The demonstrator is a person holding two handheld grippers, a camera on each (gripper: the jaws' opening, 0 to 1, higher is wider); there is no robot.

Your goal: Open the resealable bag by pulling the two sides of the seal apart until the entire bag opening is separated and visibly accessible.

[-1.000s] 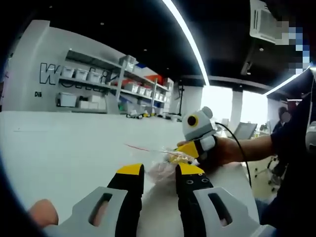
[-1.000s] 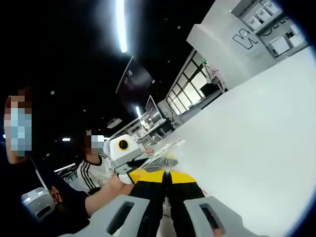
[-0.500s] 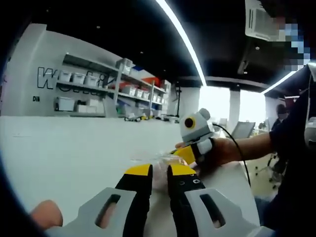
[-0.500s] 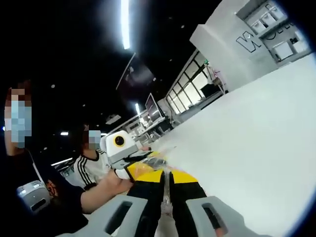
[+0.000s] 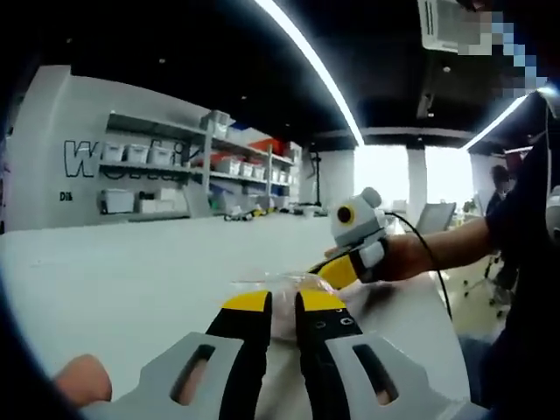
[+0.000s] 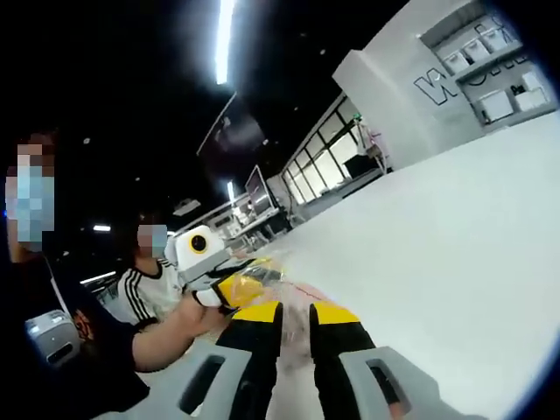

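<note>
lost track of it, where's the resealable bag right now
In the left gripper view the resealable bag sits low at centre, over the white table, between the left gripper and the right gripper.

A wide white table (image 5: 114,271) takes most of the left gripper view. Behind it is a white wall with dark letters (image 5: 83,159) and metal shelves (image 5: 197,171) carrying white storage boxes (image 5: 116,199). A long ceiling light strip (image 5: 311,66) runs across the dark ceiling. In the right gripper view, a person in a striped shirt (image 6: 144,293) sits behind, near big windows (image 6: 319,166).
</note>
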